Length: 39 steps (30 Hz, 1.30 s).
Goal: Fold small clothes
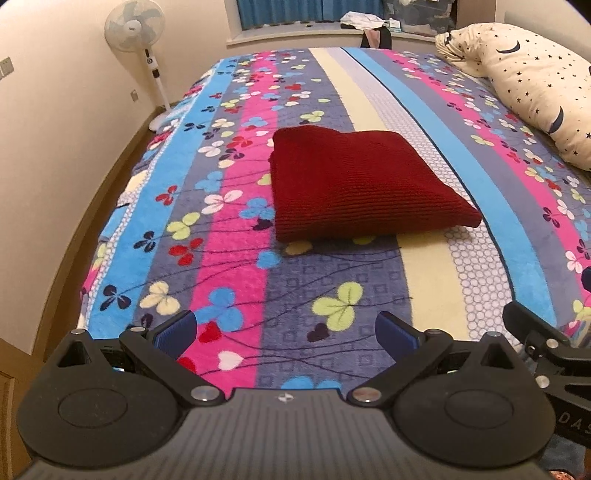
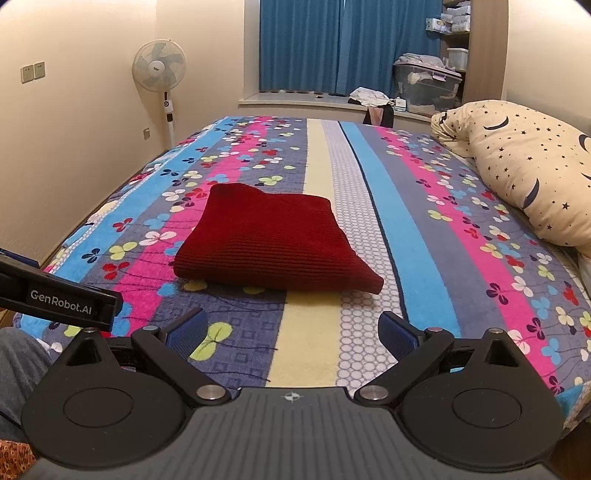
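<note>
On bedspread [image 1: 332, 288] — folded red garment [image 1: 362, 184]; both grippers' jaws spread, empty.

A folded dark red ribbed knit garment [image 1: 364, 184] [image 2: 273, 243] lies on the striped, clover-patterned fleece blanket [image 1: 236, 266] [image 2: 424, 251] that covers the bed, about mid-bed and well ahead of both grippers. The left gripper [image 1: 286, 334] and the right gripper [image 2: 291, 332] hover side by side over the bed's near edge, the left one to the left, fingers spread, touching nothing. A cream pillow printed with stars and moons [image 1: 532, 85] [image 2: 524, 170] lies along the bed's right side. A white pedestal fan [image 1: 138, 40] [image 2: 160, 77] stands on the floor beyond the far left corner, against the wall. Behind the bed runs a window ledge [image 1: 295, 35] [image 2: 314, 101] with a pile of clothes [image 1: 364, 20] [image 2: 369, 96] on it.
</note>
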Available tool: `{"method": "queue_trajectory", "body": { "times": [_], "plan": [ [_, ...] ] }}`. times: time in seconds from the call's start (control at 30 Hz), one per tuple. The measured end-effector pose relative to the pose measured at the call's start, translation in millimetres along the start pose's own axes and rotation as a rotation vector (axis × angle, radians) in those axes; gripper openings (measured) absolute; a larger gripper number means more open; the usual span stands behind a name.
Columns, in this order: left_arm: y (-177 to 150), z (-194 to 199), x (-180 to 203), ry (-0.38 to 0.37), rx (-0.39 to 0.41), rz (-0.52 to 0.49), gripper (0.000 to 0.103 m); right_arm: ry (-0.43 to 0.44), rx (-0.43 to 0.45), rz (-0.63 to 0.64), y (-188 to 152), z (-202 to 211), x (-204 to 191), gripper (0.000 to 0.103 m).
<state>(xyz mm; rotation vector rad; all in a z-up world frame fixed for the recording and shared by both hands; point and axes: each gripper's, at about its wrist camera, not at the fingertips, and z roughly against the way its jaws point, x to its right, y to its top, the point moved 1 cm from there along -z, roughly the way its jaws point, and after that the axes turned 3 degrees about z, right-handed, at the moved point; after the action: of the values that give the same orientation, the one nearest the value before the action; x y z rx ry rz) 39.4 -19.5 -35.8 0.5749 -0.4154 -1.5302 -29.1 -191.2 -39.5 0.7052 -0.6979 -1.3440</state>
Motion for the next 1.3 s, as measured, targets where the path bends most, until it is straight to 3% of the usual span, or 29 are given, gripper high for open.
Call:
{"method": "queue_trajectory", "body": {
  "times": [1.3],
  "plan": [
    [-1.2,1.6,2.4,0.006,0.000,-0.021,0.103,-0.009,0.015,0.001,2.6,2.5,-0.2,0.099]
  ]
}}
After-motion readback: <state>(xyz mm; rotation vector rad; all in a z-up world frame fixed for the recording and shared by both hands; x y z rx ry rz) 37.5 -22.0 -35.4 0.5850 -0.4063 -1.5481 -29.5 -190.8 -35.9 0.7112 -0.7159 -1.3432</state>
